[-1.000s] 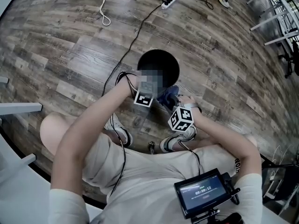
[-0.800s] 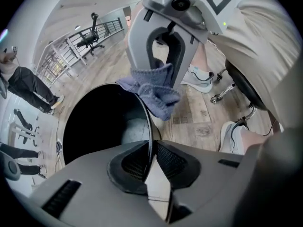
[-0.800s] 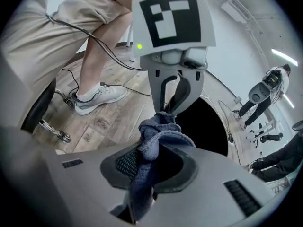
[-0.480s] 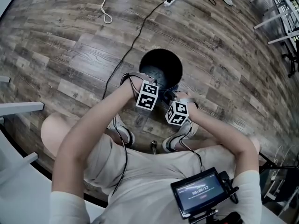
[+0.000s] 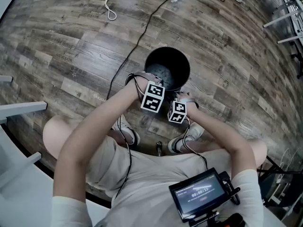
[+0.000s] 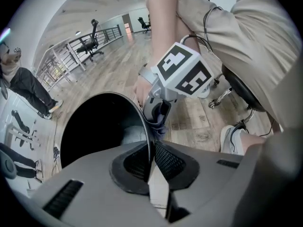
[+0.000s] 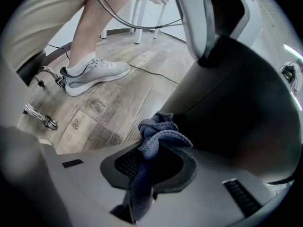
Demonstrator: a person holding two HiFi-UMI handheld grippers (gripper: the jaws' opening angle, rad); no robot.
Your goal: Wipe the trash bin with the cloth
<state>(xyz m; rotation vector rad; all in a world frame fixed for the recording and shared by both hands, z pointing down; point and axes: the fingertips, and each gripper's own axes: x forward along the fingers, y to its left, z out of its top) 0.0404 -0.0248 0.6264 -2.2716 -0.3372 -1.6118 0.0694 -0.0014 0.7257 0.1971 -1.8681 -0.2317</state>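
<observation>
Left gripper [image 6: 151,150]: jaws have just closed and now clamp the thin rim of the bin [image 6: 94,122] on its near side.
Right gripper [image 7: 154,160]: clenched on the cloth [image 7: 158,134], which is bunched against the bin's outer wall, just beside the other gripper.
Count: two grippers, one bin, one cloth, two shoes [image 5: 129,136].
Bin: upright, mouth open, dark inside, pale bottom.
Room: shoes close on the near side; floor [image 5: 71,46] open beyond the bin, crossed by cables [image 5: 142,32].

Left gripper's [image 6: 151,167] jaws just closed on bin [image 6: 94,129] rim.
</observation>
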